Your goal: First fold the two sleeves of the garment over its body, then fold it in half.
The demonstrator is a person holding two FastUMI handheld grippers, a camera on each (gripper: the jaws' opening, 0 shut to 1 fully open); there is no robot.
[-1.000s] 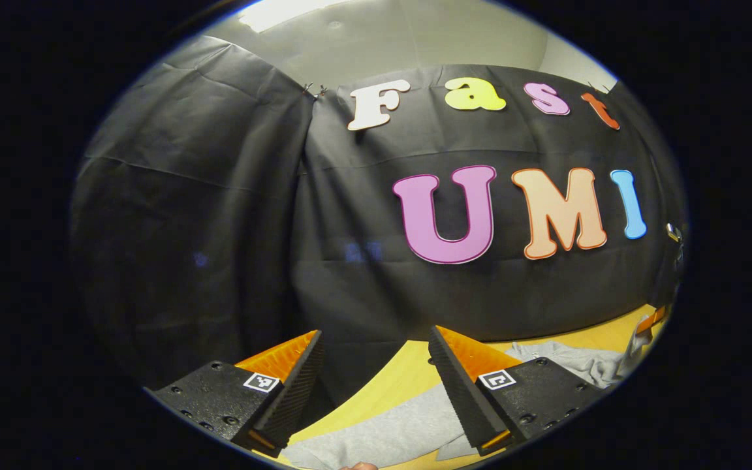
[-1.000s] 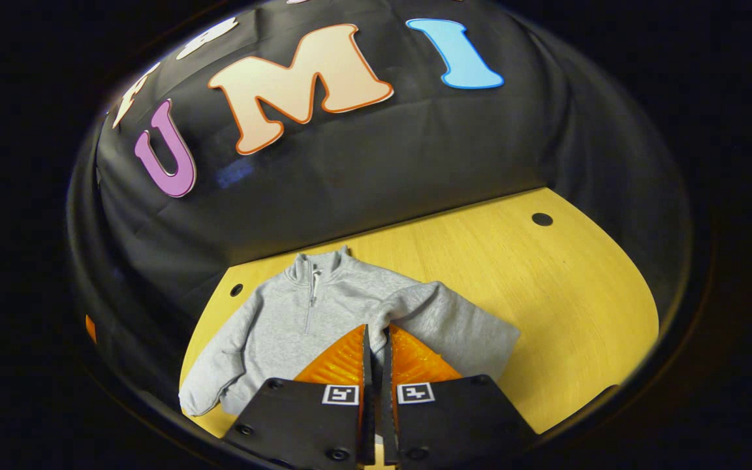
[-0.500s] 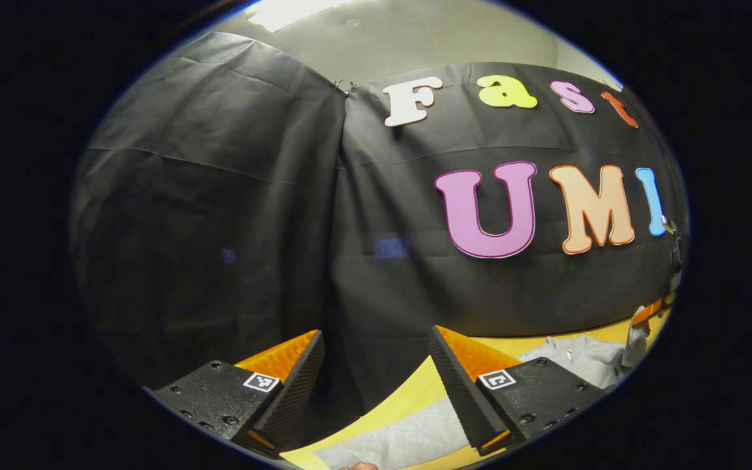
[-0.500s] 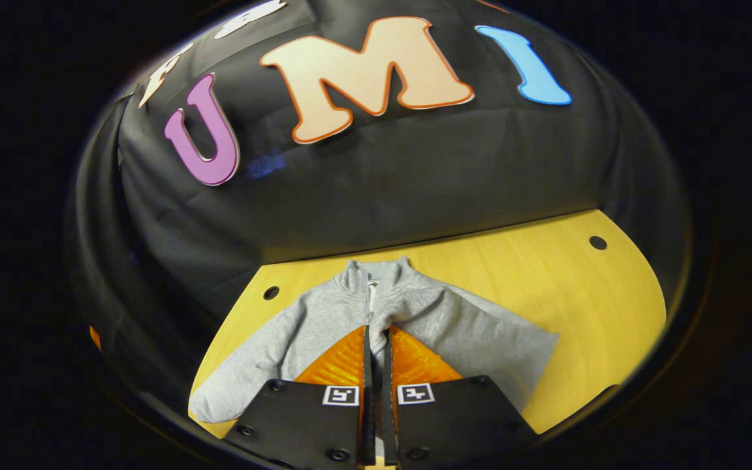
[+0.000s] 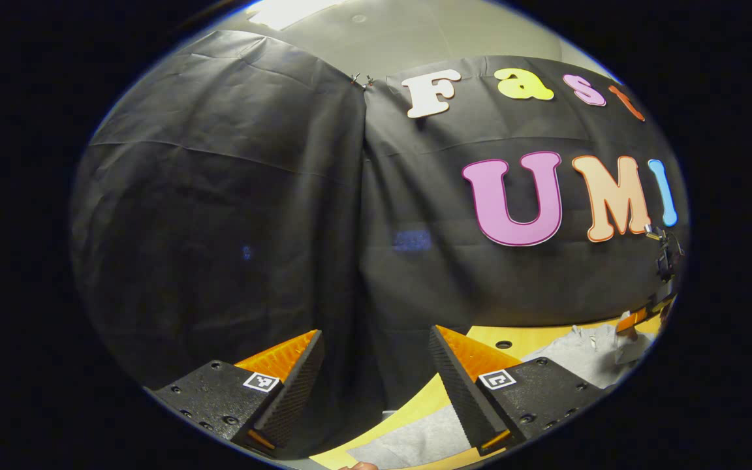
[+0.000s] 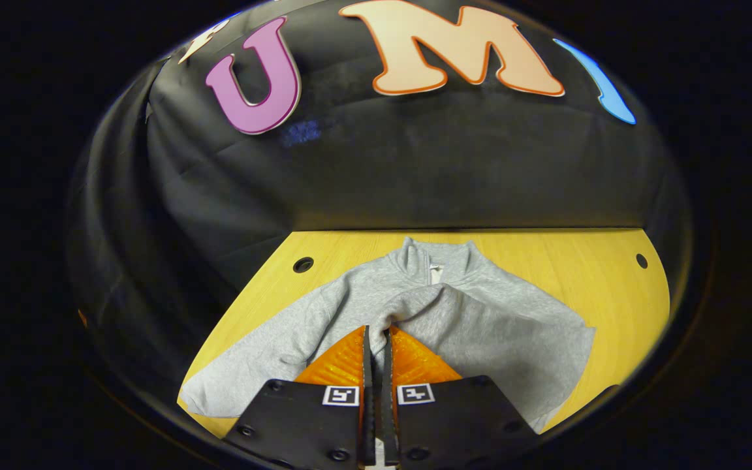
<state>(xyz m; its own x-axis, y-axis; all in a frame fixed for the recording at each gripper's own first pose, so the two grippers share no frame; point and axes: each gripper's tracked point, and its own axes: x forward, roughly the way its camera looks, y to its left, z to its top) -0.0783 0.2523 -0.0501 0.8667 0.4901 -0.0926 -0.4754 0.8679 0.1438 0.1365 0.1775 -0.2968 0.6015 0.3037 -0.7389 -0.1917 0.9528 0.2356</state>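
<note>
Table (image 6: 546, 261): one, yellow wood, near edge cut off; two round holes (image 6: 303, 264) by the far corners. Sweatshirt (image 6: 480, 326): one, grey, quarter-zip, lying flat mid-table with collar toward the far edge; hem hidden behind the right gripper (image 6: 375, 339). Two sleeves: right sleeve (image 6: 428, 310) drawn across the chest, cuff end pinched between that gripper's fingers (image 6: 343, 359), which are pressed nearly together on the cloth; left sleeve (image 6: 252, 365) spread out toward the near left corner. Left gripper (image 5: 376, 346): fingers (image 5: 454, 372) spread wide, holding nothing, raised over the table's left edge. In the left gripper view, a grey patch of sweatshirt shows below, partly cut off.
</note>
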